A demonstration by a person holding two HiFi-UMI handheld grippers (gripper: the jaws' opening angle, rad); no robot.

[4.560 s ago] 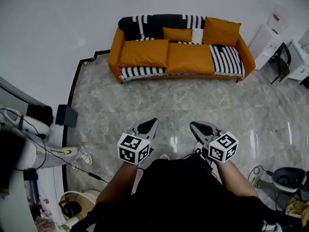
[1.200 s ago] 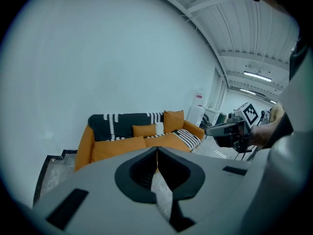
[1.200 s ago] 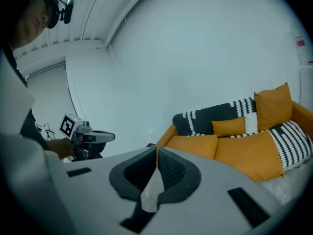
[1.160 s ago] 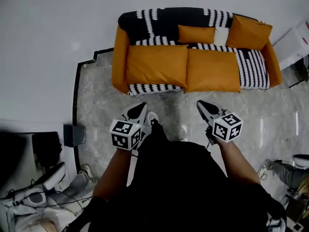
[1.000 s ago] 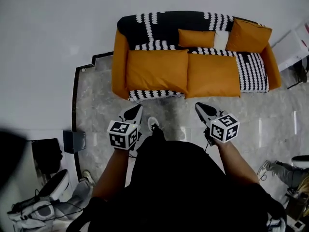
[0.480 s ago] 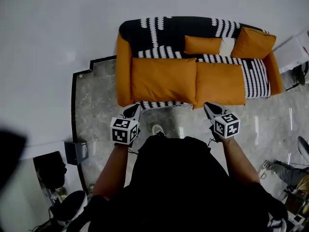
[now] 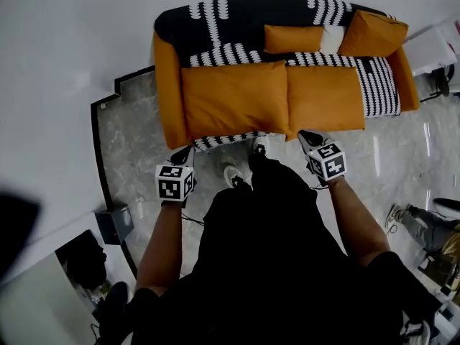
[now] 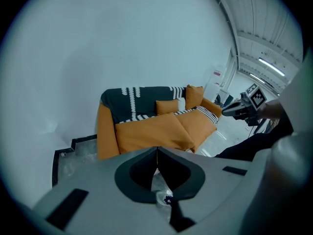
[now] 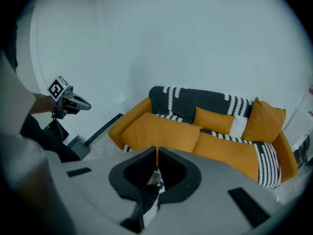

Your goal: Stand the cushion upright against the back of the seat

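Sofa (image 7: 164, 85) is way closer than a second ago, so the walk-up is basically done. Left gripper (image 7: 185, 153) and right gripper (image 7: 305, 136) are both closed and empty at its front edge. The big orange cushion (image 7: 233, 98) lies flat on the seat's left half, untouched; grabbing it is next, I'd guess.
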